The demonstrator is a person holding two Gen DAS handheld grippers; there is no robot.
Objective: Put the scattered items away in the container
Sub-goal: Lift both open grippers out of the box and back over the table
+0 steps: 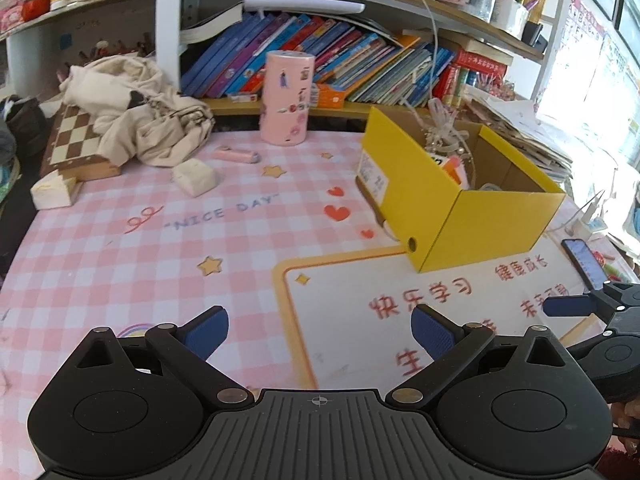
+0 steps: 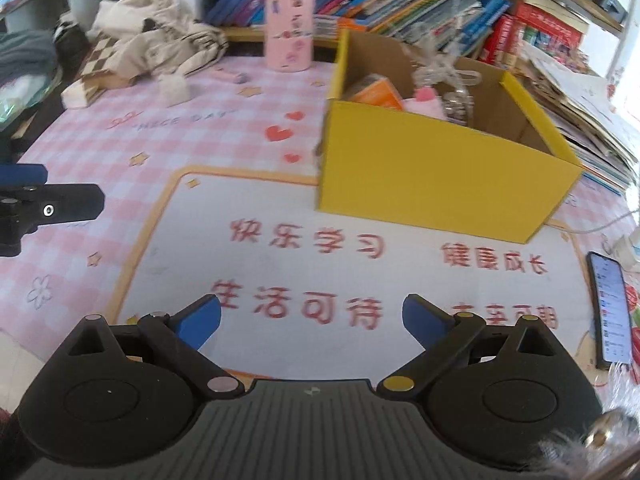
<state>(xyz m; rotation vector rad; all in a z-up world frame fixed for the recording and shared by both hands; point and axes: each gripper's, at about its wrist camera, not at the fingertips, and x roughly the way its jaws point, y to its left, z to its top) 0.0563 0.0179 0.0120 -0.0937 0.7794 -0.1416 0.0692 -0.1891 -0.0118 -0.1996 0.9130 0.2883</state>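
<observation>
Left wrist view: left gripper hovers over the pink checked desk mat, blue-padded jaws spread wide, nothing between them. Yellow cardboard box stands open-topped on the mat, ahead and to the right. A crinkled clear ribbon bundle sticks up inside it, with an orange-and-white item just beside.

Still loose on the mat, well left of the box: a pink tube-shaped item lying flat, a cream block near it, and a second cream block at the mat's left edge, touching the corner of a wooden chessboard box. Beige crumpled cloth is heaped over the chessboard. A pink cylindrical container with stickers stands upright at the back, in front of a shelf of leaning books. Part of the right gripper shows at the far right edge.

Right wrist view, somewhat blurred: right gripper also gapes fully, empty, above the white panel with red Chinese characters. The box sits just ahead; an orange packet and a pink item are visible inside. A smartphone, screen lit, lies flat on the mat at the right, apart from the box. One finger of the left gripper enters at the left edge
</observation>
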